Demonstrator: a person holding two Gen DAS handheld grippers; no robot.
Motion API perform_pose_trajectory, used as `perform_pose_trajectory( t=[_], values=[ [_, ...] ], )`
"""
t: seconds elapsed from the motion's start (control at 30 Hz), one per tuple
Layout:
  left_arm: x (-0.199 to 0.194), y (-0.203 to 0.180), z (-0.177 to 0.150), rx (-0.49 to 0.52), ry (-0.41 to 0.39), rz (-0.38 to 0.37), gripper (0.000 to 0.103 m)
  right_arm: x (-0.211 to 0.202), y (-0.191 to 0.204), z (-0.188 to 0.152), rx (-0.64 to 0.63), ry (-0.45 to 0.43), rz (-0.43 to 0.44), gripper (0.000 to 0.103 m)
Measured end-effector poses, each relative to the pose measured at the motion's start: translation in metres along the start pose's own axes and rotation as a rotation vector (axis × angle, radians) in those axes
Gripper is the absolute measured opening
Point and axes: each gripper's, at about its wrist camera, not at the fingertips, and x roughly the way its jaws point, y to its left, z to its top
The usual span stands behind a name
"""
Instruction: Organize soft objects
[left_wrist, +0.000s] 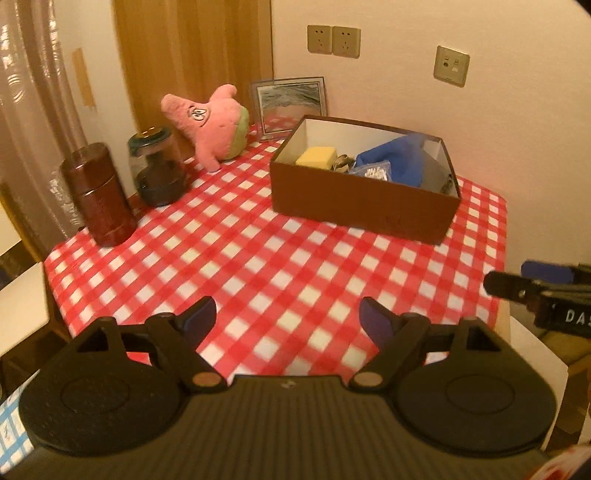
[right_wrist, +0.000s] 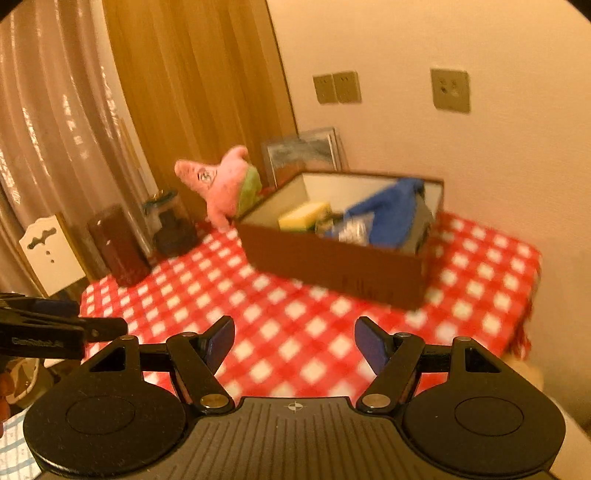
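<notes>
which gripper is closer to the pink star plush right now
Left, though only slightly. The left gripper is open, facing the pink star plush across the checkered cloth; the right gripper, also open, sits farther right.

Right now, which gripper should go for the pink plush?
Left, probably. The pink plush sits at the table's far left, beside the box. Both grippers, left and right, are open and empty.

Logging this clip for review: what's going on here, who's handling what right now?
Nobody is holding anything yet. Both the left gripper and right gripper hang open over the near edge of the checked table. The brown box already holds a yellow sponge and blue cloth. The pink plush sits outside it, at the back beside the jar, apparently the last soft item left to put away.
</notes>
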Motion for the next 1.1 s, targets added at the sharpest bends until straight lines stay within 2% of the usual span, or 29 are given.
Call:
perform_pose_trajectory(
  t=[0.3,0.57,0.8,1.1],
  values=[
    [-0.065,0.022,-0.072,0.007,0.013,-0.001,0.083,-0.060,0.060,-0.068,0.030,0.048,-0.046,0.072],
    [-0.112,0.029,-0.124,0.022,0.043,-0.035,0.083,-0.111,0.098,-0.110,0.077,0.082,-0.064,0.072],
    [-0.128,0.031,-0.142,0.002,0.050,-0.046,0.083,-0.123,0.118,-0.128,0.040,0.120,-0.043,0.072],
    [-0.131,0.023,-0.146,-0.037,0.067,-0.025,0.083,-0.120,0.114,-0.132,0.007,0.152,-0.026,0.072]
  ],
)
